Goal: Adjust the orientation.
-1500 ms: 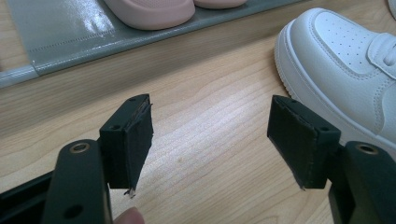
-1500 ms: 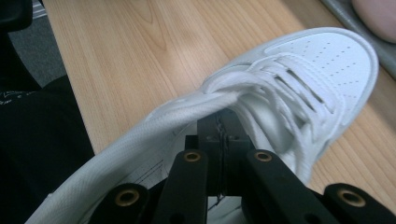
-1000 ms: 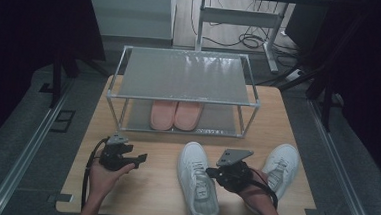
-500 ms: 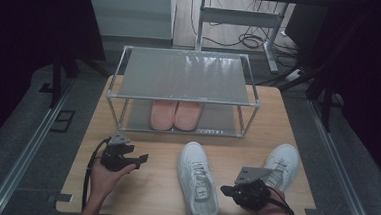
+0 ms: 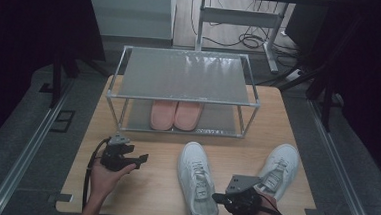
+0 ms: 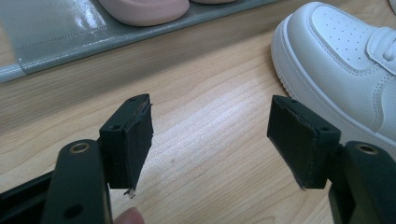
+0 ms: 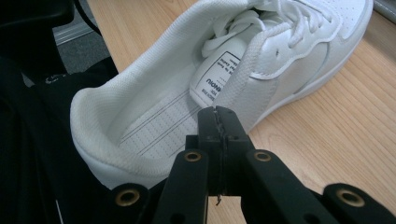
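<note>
Over the last second my right gripper [image 5: 223,198] has slid from the middle of the high view, where it hung between the two sneakers, down toward the bottom edge, and it now sits at the heel end of the near white sneaker [image 5: 197,184]. Its jaws are pressed flat together with nothing between them; in the right gripper view [image 7: 217,122] the closed tips sit at the side wall of the collar, by the heel opening, without pinching the wall. I read that as lining up on the heel, not a grip yet, so the jaws will have to part before they can take the collar. The sneaker itself has not shifted: it lies lower centre in the high view, toe pointing up toward the wire shoe rack [image 5: 184,82], and the second white sneaker [image 5: 278,169] rests at lower right, angled, well apart from the first. My left gripper [image 5: 136,160] has stayed put at lower left, jaws wide apart and empty over bare table [image 5: 158,185]; the left gripper view [image 6: 212,140] shows wood grain between the pads and the sneaker's toe [image 6: 336,56] at upper right. A pink pair [image 5: 176,114] already sits on the rack's lower shelf, so my guess is the white ones go up next.
</note>
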